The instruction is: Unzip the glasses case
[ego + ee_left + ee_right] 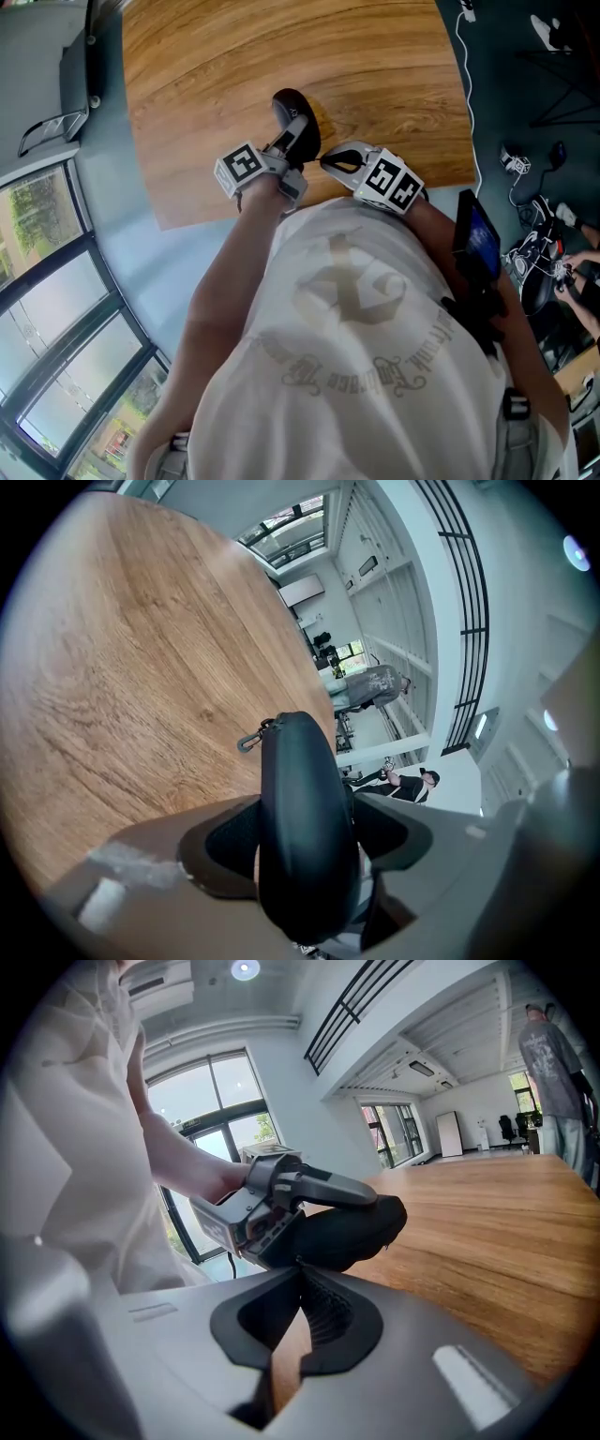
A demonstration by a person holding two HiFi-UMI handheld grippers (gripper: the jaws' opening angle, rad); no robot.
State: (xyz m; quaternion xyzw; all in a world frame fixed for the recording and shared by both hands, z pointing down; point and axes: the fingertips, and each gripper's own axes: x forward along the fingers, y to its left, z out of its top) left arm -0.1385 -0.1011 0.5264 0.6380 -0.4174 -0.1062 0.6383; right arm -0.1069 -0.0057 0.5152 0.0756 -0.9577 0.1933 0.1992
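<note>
Your left gripper (305, 841) has its jaws clamped on the black glasses case (300, 771), holding it on edge over the desk (141, 667), near the desk's edge closest to you. A small metal clasp (248, 742) hangs from the case's end farther in over the desk. Your right gripper (302, 1269) has its jaws closed together, tips against the case's seam; whether they pinch anything I cannot tell.
</note>
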